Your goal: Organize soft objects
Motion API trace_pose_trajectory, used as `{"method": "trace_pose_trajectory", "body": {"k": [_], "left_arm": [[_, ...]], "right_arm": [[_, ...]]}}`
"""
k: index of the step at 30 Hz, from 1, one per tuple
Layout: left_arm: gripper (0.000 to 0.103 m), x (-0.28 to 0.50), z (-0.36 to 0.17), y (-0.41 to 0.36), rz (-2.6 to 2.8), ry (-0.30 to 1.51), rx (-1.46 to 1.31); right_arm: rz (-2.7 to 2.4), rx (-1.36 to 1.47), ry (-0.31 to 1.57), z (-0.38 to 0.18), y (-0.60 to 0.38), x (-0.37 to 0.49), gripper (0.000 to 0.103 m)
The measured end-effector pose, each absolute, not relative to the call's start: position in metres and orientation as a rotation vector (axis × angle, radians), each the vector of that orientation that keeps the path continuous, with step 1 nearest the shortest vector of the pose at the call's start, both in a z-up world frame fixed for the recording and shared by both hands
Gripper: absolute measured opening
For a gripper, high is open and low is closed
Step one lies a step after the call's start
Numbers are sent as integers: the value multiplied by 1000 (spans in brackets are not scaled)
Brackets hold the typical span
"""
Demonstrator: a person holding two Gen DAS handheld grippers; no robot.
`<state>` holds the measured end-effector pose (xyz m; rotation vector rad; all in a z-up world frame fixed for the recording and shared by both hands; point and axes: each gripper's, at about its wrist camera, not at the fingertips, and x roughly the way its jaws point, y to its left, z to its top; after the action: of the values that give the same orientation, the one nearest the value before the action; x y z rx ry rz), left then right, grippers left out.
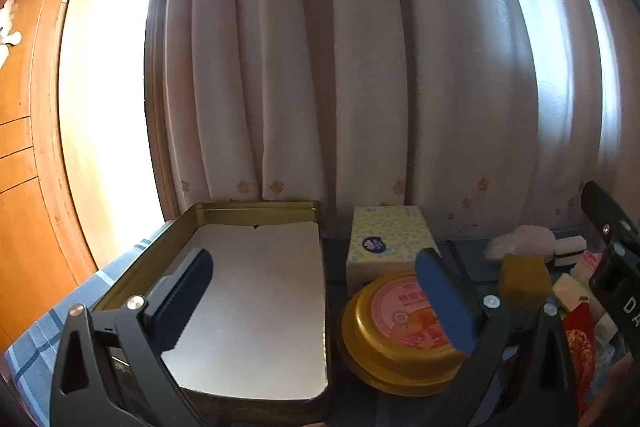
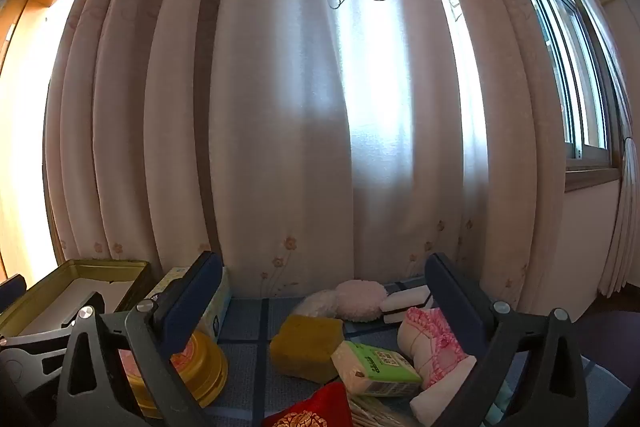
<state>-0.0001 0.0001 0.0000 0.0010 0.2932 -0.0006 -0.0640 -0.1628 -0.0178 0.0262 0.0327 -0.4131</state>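
A pile of soft things lies on the blue checked cloth (image 2: 248, 311): a yellow sponge (image 2: 306, 347), a pink puff (image 2: 360, 299), a black-and-white sponge (image 2: 406, 303), a green tissue packet (image 2: 374, 367), a pink-and-white knitted piece (image 2: 432, 347) and a red pouch (image 2: 316, 411). My right gripper (image 2: 324, 261) hovers open above this pile, holding nothing. To the left, an open gold tin box (image 1: 256, 207) with a white lining lies under my left gripper (image 1: 312, 259), which is also open with nothing in it. The yellow sponge (image 1: 524, 277) and pink puff (image 1: 532, 235) show at the right of the left wrist view.
A round gold tin (image 1: 400, 343) with a pink label and a yellow patterned tissue box (image 1: 388, 235) stand between the tin box and the pile. A pale flowered curtain (image 2: 320, 107) hangs just behind the table. A wooden door (image 1: 24, 147) is at the left, a window (image 2: 576, 67) at the right.
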Motion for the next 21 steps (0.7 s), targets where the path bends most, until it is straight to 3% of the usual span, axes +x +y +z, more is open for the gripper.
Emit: {"method": "trace_pose_trajectory", "body": {"k": [21], "left_arm": [[102,-7,-2,-3,-5,311,12]], "right_arm": [[-424,40,14,-17,-164,-70,102]]}}
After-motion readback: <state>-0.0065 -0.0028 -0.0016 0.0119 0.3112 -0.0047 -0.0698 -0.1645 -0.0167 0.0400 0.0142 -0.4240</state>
